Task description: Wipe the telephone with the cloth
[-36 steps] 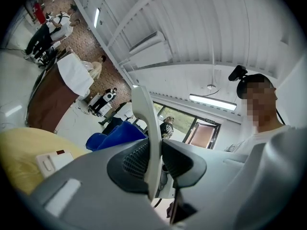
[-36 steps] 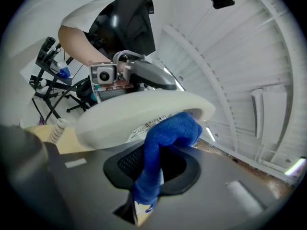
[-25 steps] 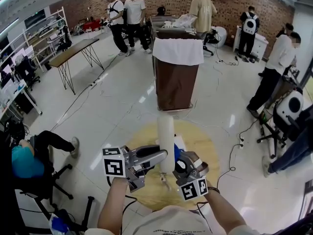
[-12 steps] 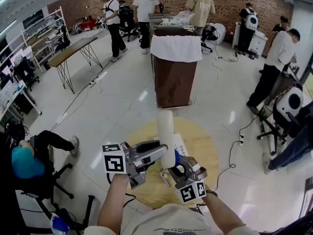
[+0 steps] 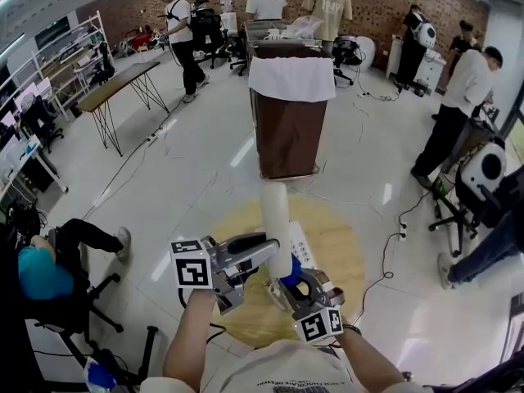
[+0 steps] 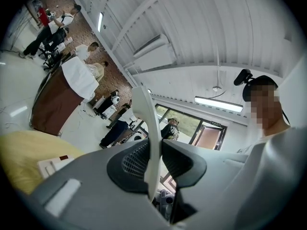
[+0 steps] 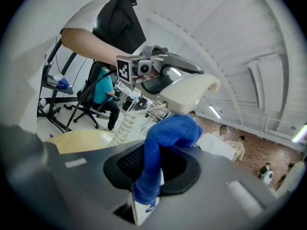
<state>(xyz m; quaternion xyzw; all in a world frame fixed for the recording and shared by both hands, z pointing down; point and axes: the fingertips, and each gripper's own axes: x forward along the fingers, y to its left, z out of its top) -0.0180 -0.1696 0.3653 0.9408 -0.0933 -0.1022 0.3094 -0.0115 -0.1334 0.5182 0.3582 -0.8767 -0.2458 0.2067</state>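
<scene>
Above the table [image 5: 348, 256], the right gripper [image 7: 153, 174] is clamping the cloth [image 7: 170, 133] and holding it against the lower end of the handset [image 7: 189, 94], while the left gripper [image 6: 154, 162] is gripping that handset upright. Wiping is seemingly just getting going; the handset's upper length and the base [image 5: 301, 248] on the table are likely awaiting the cloth

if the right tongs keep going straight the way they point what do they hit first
Most likely the end of the telephone handset: the blue cloth clamped in the right tongs bunches right under it, seemingly touching, though depth is unclear.
</scene>
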